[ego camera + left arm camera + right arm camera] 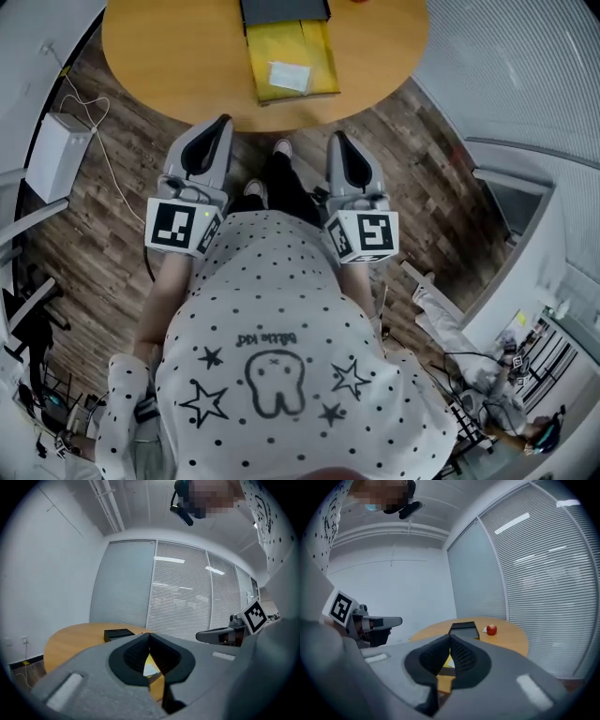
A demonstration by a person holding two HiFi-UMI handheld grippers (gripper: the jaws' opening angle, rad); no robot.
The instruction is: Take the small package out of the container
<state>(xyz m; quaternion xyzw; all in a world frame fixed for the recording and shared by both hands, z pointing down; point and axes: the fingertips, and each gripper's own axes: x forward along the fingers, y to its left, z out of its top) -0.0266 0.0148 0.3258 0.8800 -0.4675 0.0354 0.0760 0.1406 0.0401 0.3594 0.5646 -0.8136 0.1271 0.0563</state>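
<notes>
"On the left side, what is the left gripper doing?"
"Its jaws are pressed together with nothing between them. The right gripper is the same (tips touching, nothing held). Both hang over the wood floor, just short of the table's round edge."
"Where is the small package?"
"It lies on a yellow bag on the table, ahead of the two grippers and between them. The black container sits right behind the bag."
"Is there room to move?"
"Open tabletop lies on both sides of the bag. A white box with a cord stands on the floor far to the left. A red apple sits on the table, right of the container."
</notes>
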